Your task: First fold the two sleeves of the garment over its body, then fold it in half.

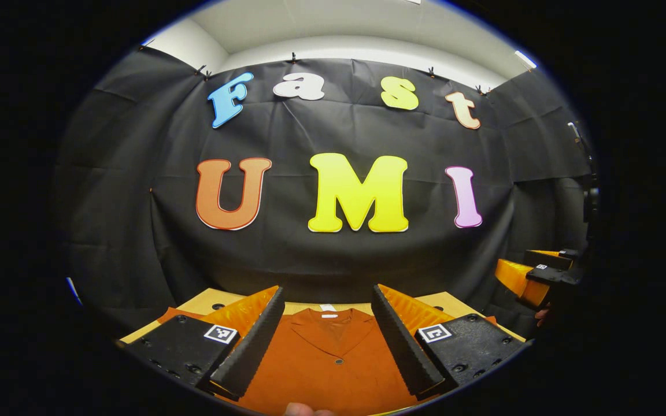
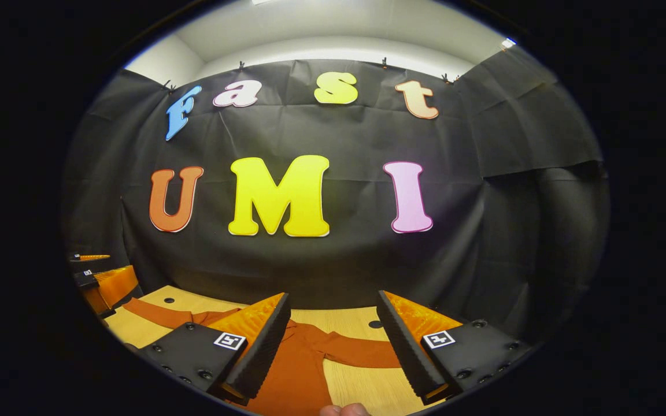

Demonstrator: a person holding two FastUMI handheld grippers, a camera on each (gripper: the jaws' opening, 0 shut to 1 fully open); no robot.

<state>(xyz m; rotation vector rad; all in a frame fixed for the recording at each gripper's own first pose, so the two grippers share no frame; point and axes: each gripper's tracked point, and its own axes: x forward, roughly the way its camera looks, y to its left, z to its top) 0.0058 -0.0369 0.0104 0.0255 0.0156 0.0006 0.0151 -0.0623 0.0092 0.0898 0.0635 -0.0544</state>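
Observation:
A rust-orange collared garment (image 1: 333, 364) lies flat on the wooden table (image 1: 211, 300), collar toward the wall, buttons down the front. My left gripper (image 1: 327, 338) hovers open above its chest. In the right gripper view the garment (image 2: 298, 364) shows with both sleeves spread out sideways: one sleeve (image 2: 362, 352) runs toward the right, the other sleeve (image 2: 159, 315) toward the left. My right gripper (image 2: 330, 346) is open above the garment's right shoulder area. The right gripper (image 1: 532, 277) also appears at the right edge of the left gripper view, and the left gripper (image 2: 99, 283) at the left edge of the right gripper view.
The table (image 2: 356, 320) is light wood with small dark holes (image 2: 374, 324). Black cloth walls stand close behind the table's far edge. A fingertip (image 2: 344, 410) shows at the bottom of each view.

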